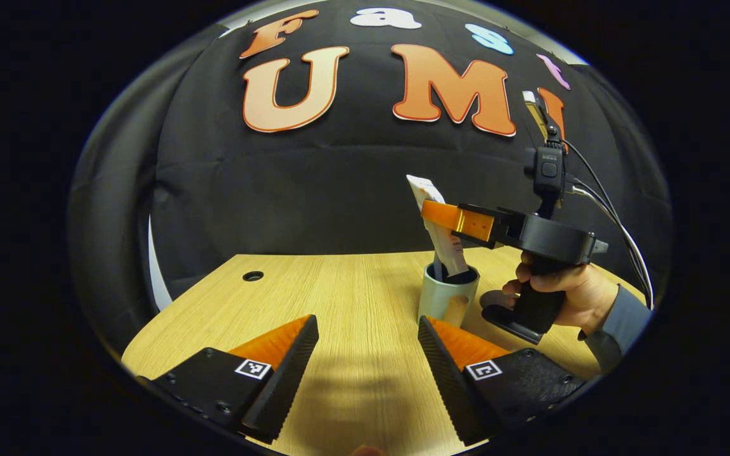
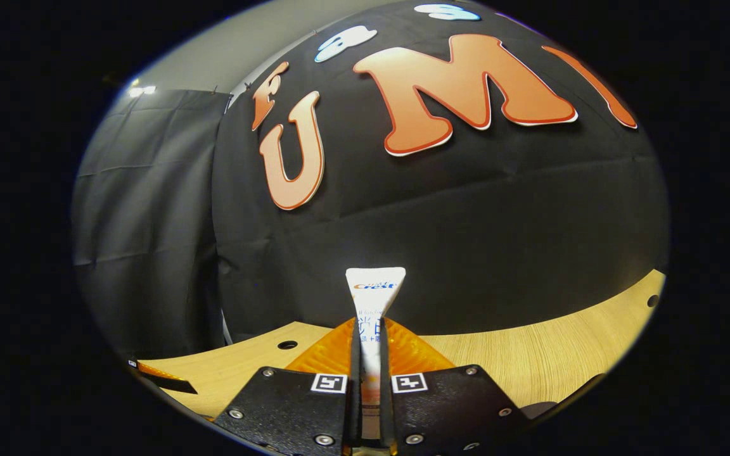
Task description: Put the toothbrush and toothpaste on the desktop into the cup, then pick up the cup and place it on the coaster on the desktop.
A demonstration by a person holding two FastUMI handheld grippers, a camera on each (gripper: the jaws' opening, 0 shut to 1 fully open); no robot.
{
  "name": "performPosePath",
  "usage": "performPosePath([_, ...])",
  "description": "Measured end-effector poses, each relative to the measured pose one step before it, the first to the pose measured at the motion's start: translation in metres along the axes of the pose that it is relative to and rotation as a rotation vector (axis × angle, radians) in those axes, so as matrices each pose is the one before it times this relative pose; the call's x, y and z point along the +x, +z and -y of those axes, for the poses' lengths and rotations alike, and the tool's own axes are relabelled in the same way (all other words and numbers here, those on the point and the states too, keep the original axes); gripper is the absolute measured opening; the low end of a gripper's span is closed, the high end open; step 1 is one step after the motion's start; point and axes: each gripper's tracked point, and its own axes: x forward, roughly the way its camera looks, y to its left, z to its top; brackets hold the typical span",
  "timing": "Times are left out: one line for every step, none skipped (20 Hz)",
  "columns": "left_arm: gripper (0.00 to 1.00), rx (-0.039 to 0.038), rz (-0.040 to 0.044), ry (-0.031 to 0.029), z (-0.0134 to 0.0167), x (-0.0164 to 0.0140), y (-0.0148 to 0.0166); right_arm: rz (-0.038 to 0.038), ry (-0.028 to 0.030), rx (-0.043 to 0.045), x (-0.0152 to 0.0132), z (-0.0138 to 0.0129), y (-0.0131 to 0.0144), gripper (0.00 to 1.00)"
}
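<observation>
In the left gripper view, the left gripper (image 1: 368,354) sat at the bottom of the frame with its two fingers spread wide apart and nothing between them, above bare wood of the desktop (image 1: 339,297). Right of centre in that view stood the cup (image 1: 446,297), pale and upright on the desktop, with the toothpaste (image 1: 438,218) rising out of it at a slight tilt, its lower end inside the rim and its flat crimped end uppermost. A dark item, possibly the toothbrush, also stood in the cup beside the tube, but it was too small to tell. The right gripper (image 1: 436,212) reached in from the right of the frame, held by a hand (image 1: 568,291) with a grey sleeve, and its fingers clamped the tube above the cup's rim. In the right gripper view, the same tube (image 2: 374,316) stood upright at the lower centre of the frame, pinched between the two nearly closed fingers of the right gripper (image 2: 368,405), with its white crimped end sticking up past them. The desktop (image 2: 530,354) curved across the lower part of that view behind the fingers, and a small round hole (image 2: 287,344) showed in the wood to the lower left of centre.
</observation>
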Motion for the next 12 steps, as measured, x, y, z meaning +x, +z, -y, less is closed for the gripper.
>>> performPosePath([0.96, -0.00701, -0.00294, -0.00301, 0.00071, 0.00027, -0.00089, -0.00165, -0.0065, -0.00648, -0.00113, 0.00139, -0.00172, 0.13])
performPosePath([0.96, -0.00594, -0.00364, 0.0003, 0.00032, -0.00096, -0.0015, -0.00417, -0.00667, -0.00447, -0.00125, 0.00113, -0.00171, 0.13])
performPosePath([0.96, -0.00606, -0.0044, 0.00002, 0.00004, -0.00017, -0.00019, -0.00763, -0.00451, -0.00312, -0.00163, 0.0011, -0.00218, 0.13])
performPosePath([0.96, -0.0066, -0.00521, 0.00178, 0.00005, -0.00076, -0.00215, -0.00907, -0.00347, -0.00342, -0.00222, 0.00061, -0.00198, 0.14])
performPosePath([0.96, -0.00825, -0.00464, -0.00021, 0.00025, -0.00073, -0.00099, -0.00486, -0.00617, -0.00549, -0.00289, 0.00172, -0.00079, 0.14])
performPosePath([0.96, -0.00737, -0.00552, -0.00075, 0.00023, -0.00212, -0.00257, -0.00369, -0.00926, -0.00707, -0.00276, 0.00316, -0.00073, 0.15])
performPosePath([0.96, -0.00591, -0.00347, 0.00362, 0.00005, -0.00058, 0.00032, -0.00148, -0.00417, -0.00387, -0.00357, 0.00192, 0.0002, 0.16])
performPosePath([0.96, -0.00398, -0.00447, 0.00489, -0.0008, 0.00089, -0.00281, -0.00379, -0.00187, 0.00863, -0.00314, 0.00168, -0.00194, 0.16])
performPosePath([0.96, -0.00356, -0.00072, 0.00121, 0.00077, 0.00023, 0.00055, -0.01135, -0.00025, 0.00515, -0.00258, 0.00109, -0.00221, 0.16])
performPosePath([0.96, -0.00338, -0.00178, 0.00024, 0.00112, -0.00101, -0.00013, -0.01339, -0.004, -0.00254, -0.00372, 0.00106, -0.00261, 0.15])
performPosePath([0.96, -0.00326, -0.00239, 0.00023, 0.00057, -0.00103, 0.00077, -0.01494, 0.00499, -0.00267, -0.00365, -0.00015, -0.00283, 0.16])
performPosePath([0.96, -0.0012, -0.00267, -0.00184, 0.00234, -0.00125, 0.0016, -0.01913, 0.00416, -0.00706, -0.0031, -0.00091, -0.00384, 0.17])
